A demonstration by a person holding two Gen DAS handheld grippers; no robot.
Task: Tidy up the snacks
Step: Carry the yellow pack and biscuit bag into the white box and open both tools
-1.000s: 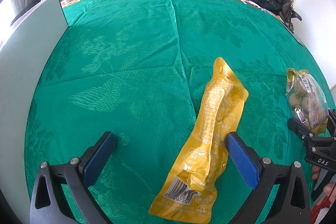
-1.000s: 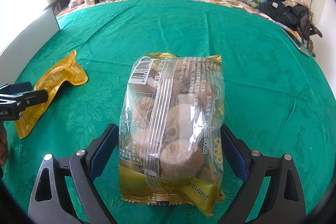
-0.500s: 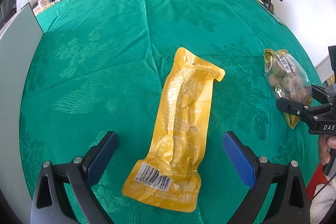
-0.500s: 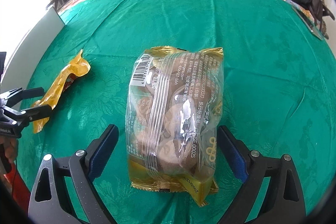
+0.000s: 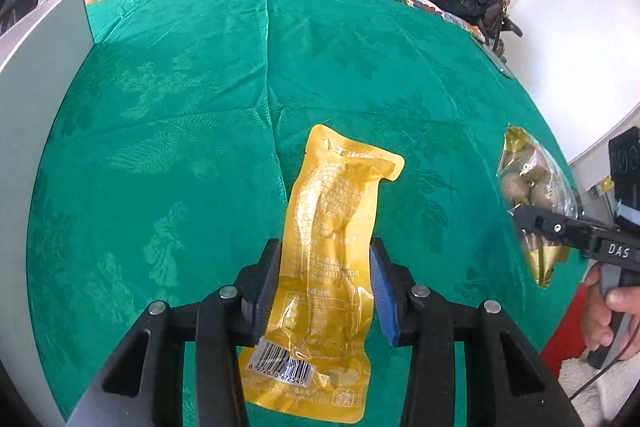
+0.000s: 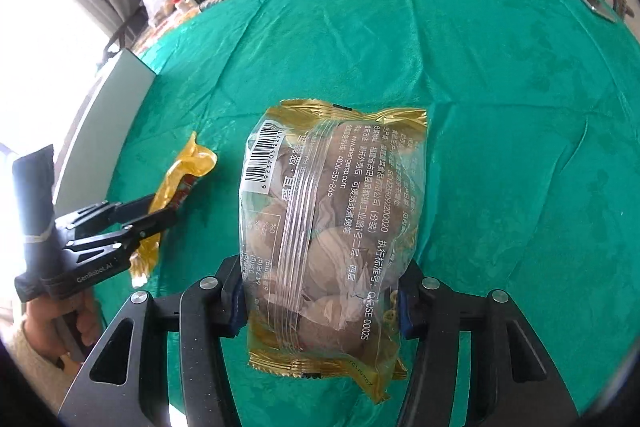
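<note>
Left wrist view shows the left gripper [image 5: 323,291] clamped on the yellow pouch [image 5: 326,267], blue pads pressing both long edges near the middle, so the barcode end hangs back toward the handle and the sealed top juts forward past the fingertips. Gripping across the narrow width probably keeps the floppy pouch from folding. Off to this gripper's right, the other tool holds its packet above the green cloth [image 5: 180,115].

Right wrist view has the right gripper [image 6: 320,301] pinched on the clear bag of round snacks [image 6: 332,227], its pads dug into the sides of the lower half, most of the bag reaching ahead of the fingers. The hold sits low, likely because the gold crimped end offers no bulk to squeeze. To its left, the left gripper carries the pouch beside a grey panel [image 6: 104,123]. Both packets seem lifted, ready to be set somewhere together.
</note>
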